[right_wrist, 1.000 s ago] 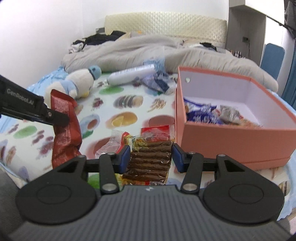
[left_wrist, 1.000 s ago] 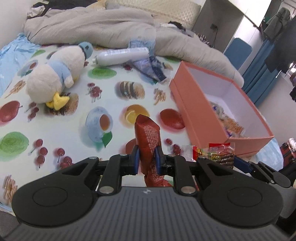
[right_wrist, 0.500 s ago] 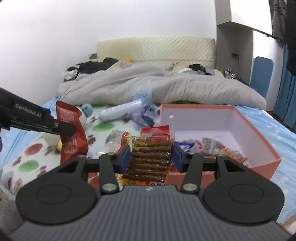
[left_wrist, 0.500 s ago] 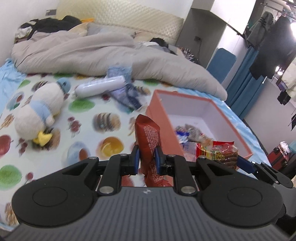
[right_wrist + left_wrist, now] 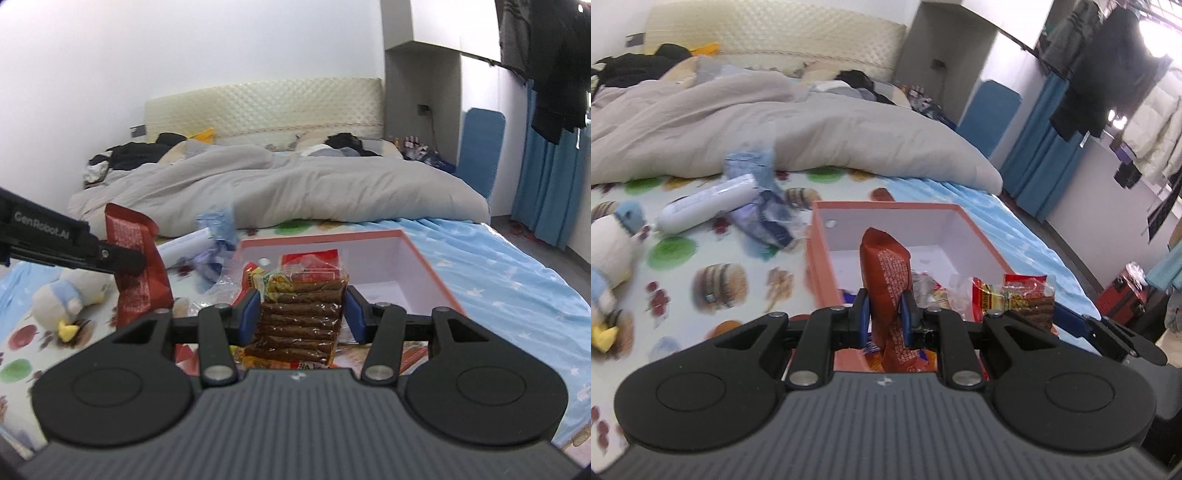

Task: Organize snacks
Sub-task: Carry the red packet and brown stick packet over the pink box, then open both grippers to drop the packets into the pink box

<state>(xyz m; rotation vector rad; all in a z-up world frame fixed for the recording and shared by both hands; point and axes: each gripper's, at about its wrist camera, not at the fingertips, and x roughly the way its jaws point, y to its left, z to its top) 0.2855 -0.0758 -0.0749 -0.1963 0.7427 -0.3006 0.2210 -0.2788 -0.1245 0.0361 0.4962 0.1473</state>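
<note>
Left gripper [image 5: 883,314] clenched on the red snack pouch [image 5: 886,273], which has moved from over the printed bed sheet to above the pink box [image 5: 820,258]. Right gripper [image 5: 301,314] grasps the clear pack of brown sticks [image 5: 301,325], also lifted off the bed and now at the box (snacks already inside). Both look ready to drop; release comes next.

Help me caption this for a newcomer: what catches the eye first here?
First, the two snacks held up in the foreground: a red snack packet pinched upright in the left tool, and a clear pack of brown sticks clamped in the right tool. Just beyond sits the open salmon-pink box on the fruit-print sheet, with a plush duck lying at the left.
</note>
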